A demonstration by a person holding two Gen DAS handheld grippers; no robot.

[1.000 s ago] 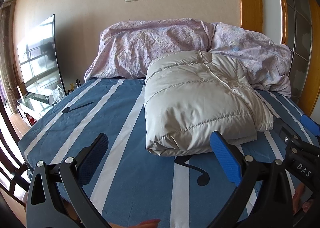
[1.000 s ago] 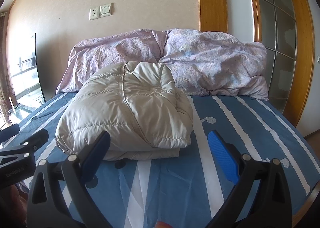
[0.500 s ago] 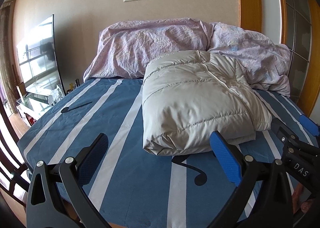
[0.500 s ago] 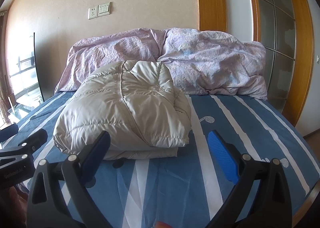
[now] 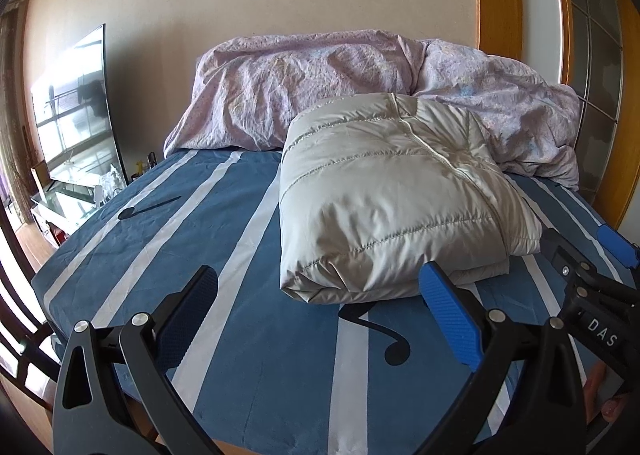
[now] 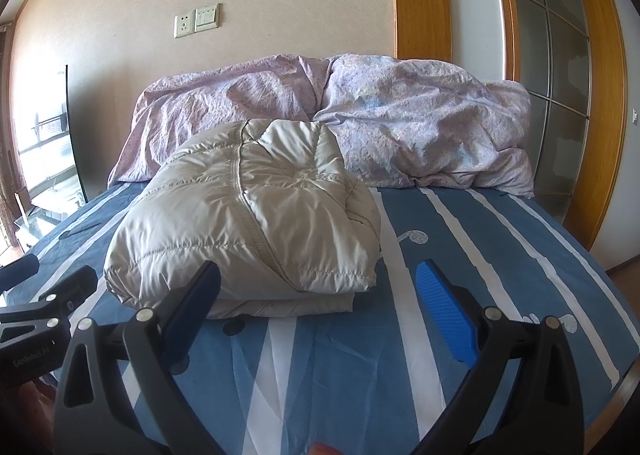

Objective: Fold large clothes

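Puffy beige quilted jacket (image 5: 392,191) lies folded into a thick bundle on the bed.

Bright daylight from left; glare on glossy black television screen (image 5: 76,115). Soft shadow beneath folded pale-grey quilted down jacket (image 5: 384,191). Strong fisheye bending, dark vignette at corners. Focus sharp throughout.

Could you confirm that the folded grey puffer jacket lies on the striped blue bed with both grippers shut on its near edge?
Not quite: the jacket does lie folded on the bed, but the left gripper and right gripper are both open and hold nothing, short of its near edge. Both wrist views show it.
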